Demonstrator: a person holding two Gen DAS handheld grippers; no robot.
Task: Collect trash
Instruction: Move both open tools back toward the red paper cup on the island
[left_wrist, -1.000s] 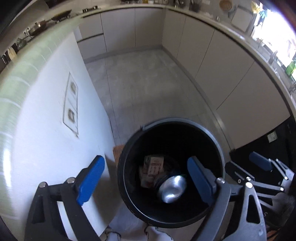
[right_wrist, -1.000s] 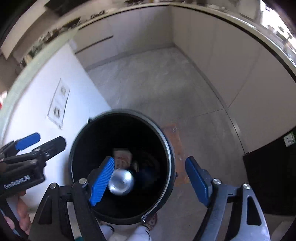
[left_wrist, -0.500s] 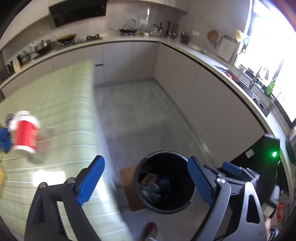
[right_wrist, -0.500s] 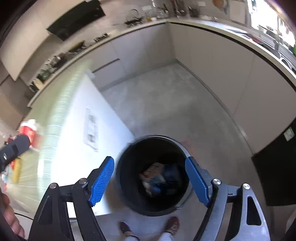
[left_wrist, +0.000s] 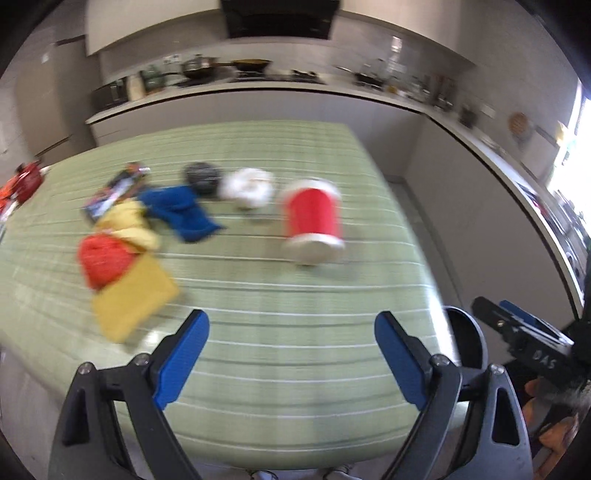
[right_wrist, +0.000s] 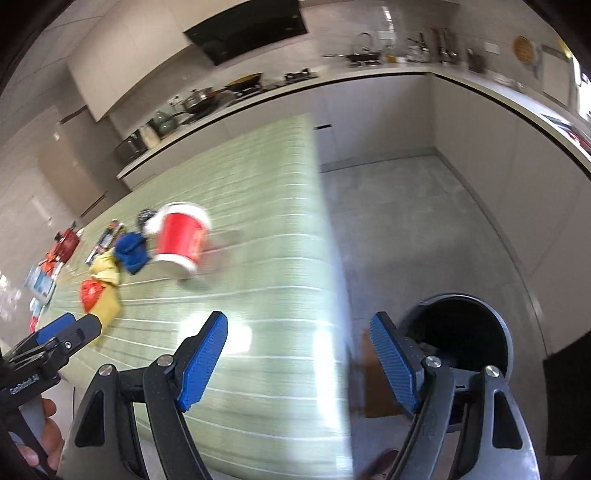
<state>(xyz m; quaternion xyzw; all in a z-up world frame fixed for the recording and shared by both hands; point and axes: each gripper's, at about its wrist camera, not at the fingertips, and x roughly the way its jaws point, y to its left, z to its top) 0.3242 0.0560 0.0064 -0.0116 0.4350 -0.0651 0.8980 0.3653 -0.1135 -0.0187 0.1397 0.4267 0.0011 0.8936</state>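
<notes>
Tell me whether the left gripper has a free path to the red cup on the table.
Probably yes: the left gripper is open and empty, and only bare green tablecloth lies before the red cup.

bare near table (left_wrist: 295, 332); clutter (left_wrist: 147, 229) beyond.

Left wrist view looks down over the green table (left_wrist: 295, 295) from its near edge; right wrist view looks from further right; both share the red cup (left_wrist: 313, 221)

Red paper cup (left_wrist: 314, 218) upside down on green table, crumpled wrappers (left_wrist: 122, 236) left, black bin (right_wrist: 469, 332) floor-side
</notes>
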